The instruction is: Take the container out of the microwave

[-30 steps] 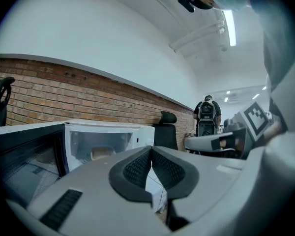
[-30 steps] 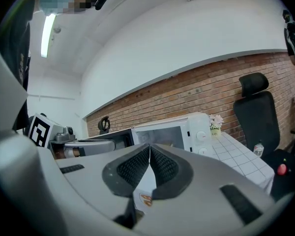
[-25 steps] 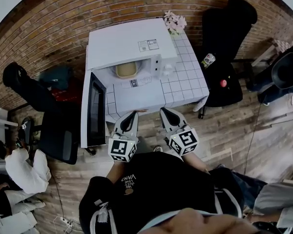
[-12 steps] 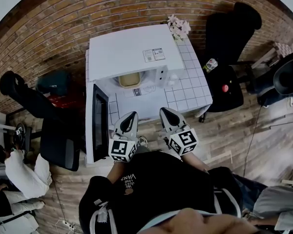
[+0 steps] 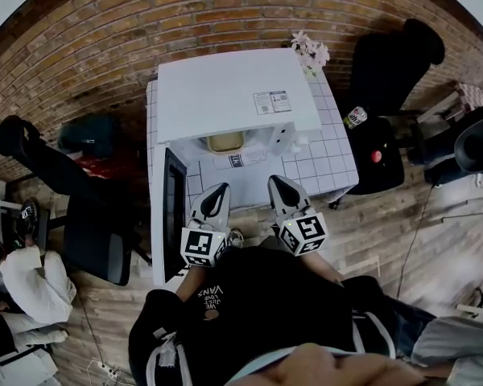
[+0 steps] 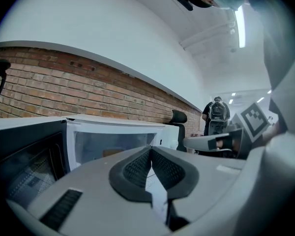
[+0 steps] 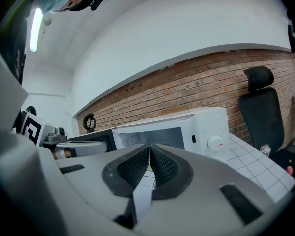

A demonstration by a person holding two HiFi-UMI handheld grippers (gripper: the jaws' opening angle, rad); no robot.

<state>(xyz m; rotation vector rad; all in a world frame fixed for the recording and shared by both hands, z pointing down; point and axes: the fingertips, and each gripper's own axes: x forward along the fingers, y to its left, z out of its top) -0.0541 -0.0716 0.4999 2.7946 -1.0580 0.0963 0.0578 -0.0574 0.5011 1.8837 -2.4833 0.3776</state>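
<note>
one brick wall runs behind everything, and one wooden floor lies in front of it. against the wall stands one white tiled table, and on it sits one white microwave, which takes up most of the tabletop. two black office chairs flank the table: the left chair and the right chair. the microwave's one door is swung wide open to the left, past the table's front edge.

the person holds two tongs, side by side and a little apart, both aimed at the open oven from the table's front edge. the left gripper has its jaws pressed together with nothing between them. the right gripper is the same, pads meeting and empty. each carries one cube with square markers.

one tan container sits inside the microwave's cavity, near its middle, well clear of both tongs. one bunch of pale flowers stands at the table's back right corner. one small can or bottle lies on the right chair's seat.
</note>
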